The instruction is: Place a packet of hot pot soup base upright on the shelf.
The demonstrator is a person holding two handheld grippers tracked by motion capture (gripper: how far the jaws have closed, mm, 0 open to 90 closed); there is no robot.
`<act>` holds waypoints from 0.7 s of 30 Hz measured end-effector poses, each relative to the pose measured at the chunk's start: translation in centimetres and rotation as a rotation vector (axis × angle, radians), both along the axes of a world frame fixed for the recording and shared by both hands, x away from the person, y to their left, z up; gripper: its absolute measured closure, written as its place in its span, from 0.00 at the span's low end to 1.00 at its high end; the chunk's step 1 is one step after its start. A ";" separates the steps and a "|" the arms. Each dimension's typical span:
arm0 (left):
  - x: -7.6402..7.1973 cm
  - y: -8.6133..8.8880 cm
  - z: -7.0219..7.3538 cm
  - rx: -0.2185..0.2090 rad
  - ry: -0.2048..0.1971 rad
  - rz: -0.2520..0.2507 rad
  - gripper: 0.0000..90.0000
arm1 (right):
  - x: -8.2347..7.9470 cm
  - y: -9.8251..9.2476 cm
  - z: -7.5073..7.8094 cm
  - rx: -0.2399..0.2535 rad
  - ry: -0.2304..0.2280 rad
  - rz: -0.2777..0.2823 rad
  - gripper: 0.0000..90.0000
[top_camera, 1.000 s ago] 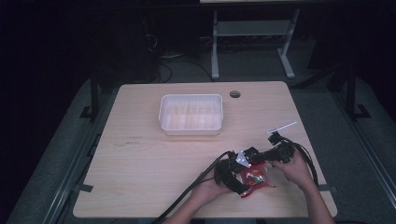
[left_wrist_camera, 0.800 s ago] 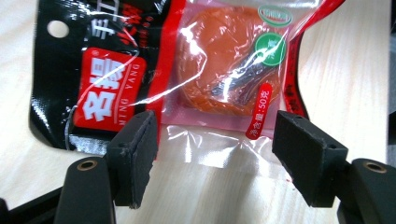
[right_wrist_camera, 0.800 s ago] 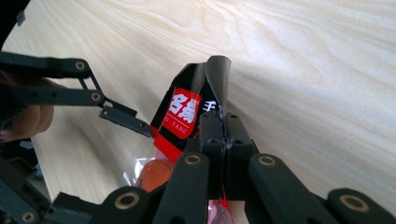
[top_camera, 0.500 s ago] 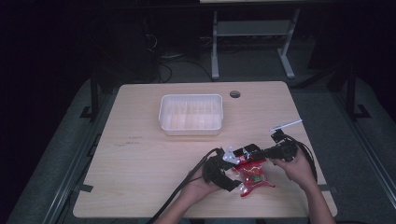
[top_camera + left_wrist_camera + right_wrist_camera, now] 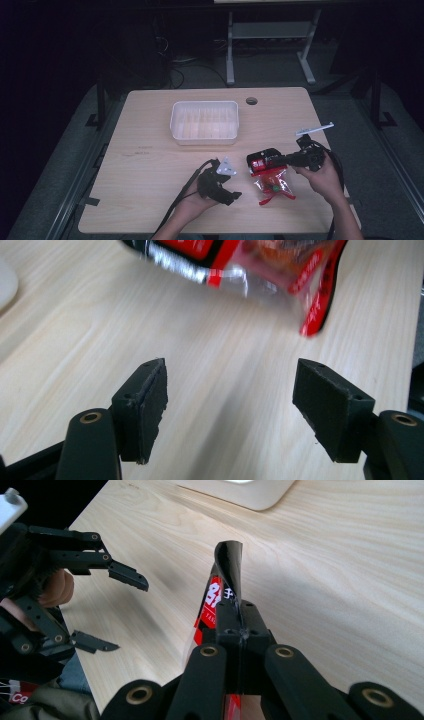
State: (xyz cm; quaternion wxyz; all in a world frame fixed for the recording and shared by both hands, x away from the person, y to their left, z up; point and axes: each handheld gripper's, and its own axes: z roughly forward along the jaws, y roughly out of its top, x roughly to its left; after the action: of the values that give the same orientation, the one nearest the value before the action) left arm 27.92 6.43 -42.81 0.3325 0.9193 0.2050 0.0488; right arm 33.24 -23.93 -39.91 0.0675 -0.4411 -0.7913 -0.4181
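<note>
Your right gripper [image 5: 261, 163] pinches the top edge of a red-and-clear snack packet [image 5: 272, 184], jaws pressed together on the film, while the packet hangs just above the wooden desk [image 5: 150, 165] at about the five o'clock corner of it, as the high view shows. In the right gripper view the jaws meet on a narrow, curled fold of the packet [image 5: 226, 587], and that thin bite is the first risk: the film is slick and crumpled, so in my judgement a quick swing or a jolt could let it slide out and drop back onto the desk. Your left gripper [image 5: 231, 196] sits at nine o'clock from the packet, jaws wide apart and holding nothing; its own view shows the packet's lower edge [image 5: 260, 270] ahead of the open pads. If you bring it in too fast, it could knock the dangling packet sideways and twist it out of the right gripper's hold. The white plastic tray [image 5: 205, 121] stands well apart, toward eleven o'clock from the packet; if that is the destination, a low carry could catch the packet's hanging tail on the near rim.
</note>
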 end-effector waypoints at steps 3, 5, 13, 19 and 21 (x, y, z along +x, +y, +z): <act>-0.4 1.1 0.1 0.020 -0.007 -0.001 0.32 | -0.3 0.0 0.5 0.014 -0.009 0.004 0.99; -0.5 1.8 0.2 0.017 -0.008 0.000 0.32 | -0.5 -0.1 1.0 0.023 -0.019 0.004 0.99; -1.3 4.8 0.7 0.021 -0.025 0.008 0.31 | -1.2 -0.8 3.7 0.025 -0.061 -0.025 0.99; -1.4 6.7 0.4 0.010 -0.036 0.053 0.31 | -1.4 -0.7 5.1 0.006 -0.076 -0.022 0.99; -1.5 7.2 0.2 0.012 -0.032 0.060 0.30 | -1.4 -0.5 5.4 0.002 -0.076 -0.019 0.99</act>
State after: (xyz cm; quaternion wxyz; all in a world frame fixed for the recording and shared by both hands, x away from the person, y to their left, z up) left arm 26.45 13.59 -42.62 0.3288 0.9138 0.2266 0.0746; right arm 31.84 -24.45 -34.54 0.0340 -0.4325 -0.7886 -0.4358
